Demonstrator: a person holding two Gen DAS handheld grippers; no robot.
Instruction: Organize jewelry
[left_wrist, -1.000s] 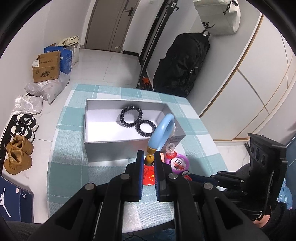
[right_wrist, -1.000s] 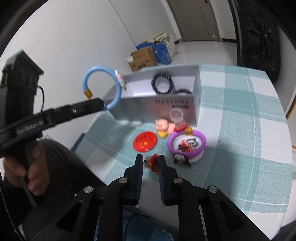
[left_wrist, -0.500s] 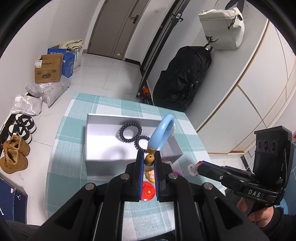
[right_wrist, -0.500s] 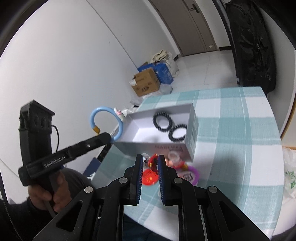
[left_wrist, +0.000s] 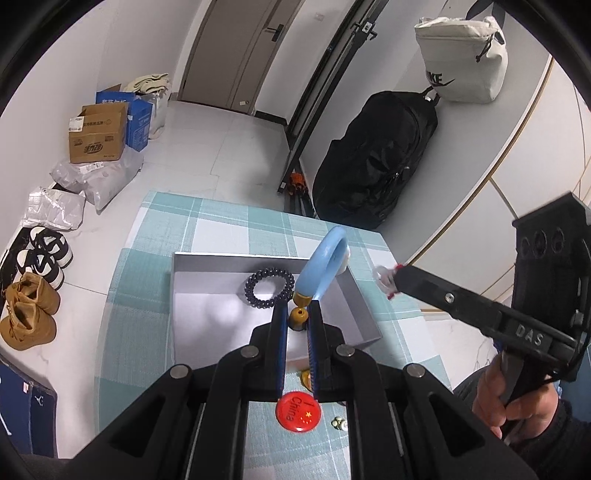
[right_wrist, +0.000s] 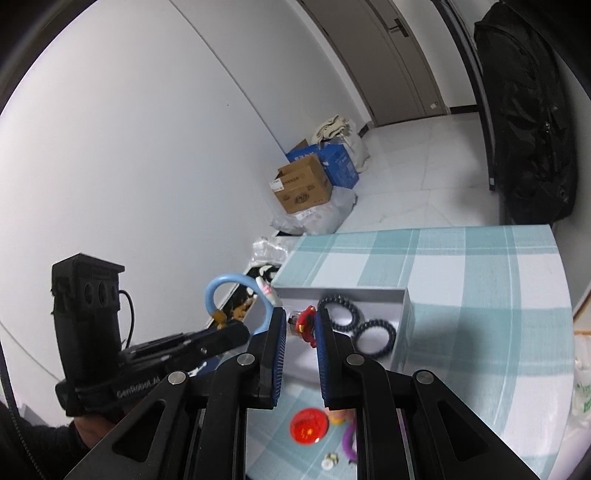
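Note:
My left gripper is shut on the gold end bead of a light blue open bangle, held above the near right part of the white box. A black bead bracelet lies in the box. From the right wrist view, two black bead bracelets show in the box. My right gripper is shut on a small red and clear charm, level with the box's near rim. That gripper hangs just right of the box. The bangle and left gripper stand left of it.
A red round badge, a tiny pale trinket and a purple ring lie on the checked tablecloth near me. A black bag, cardboard boxes and shoes sit on the floor beyond.
The right gripper has lifted the red charm off the table and carried it up to the box. The left gripper has moved over the box with the bangle still in it.

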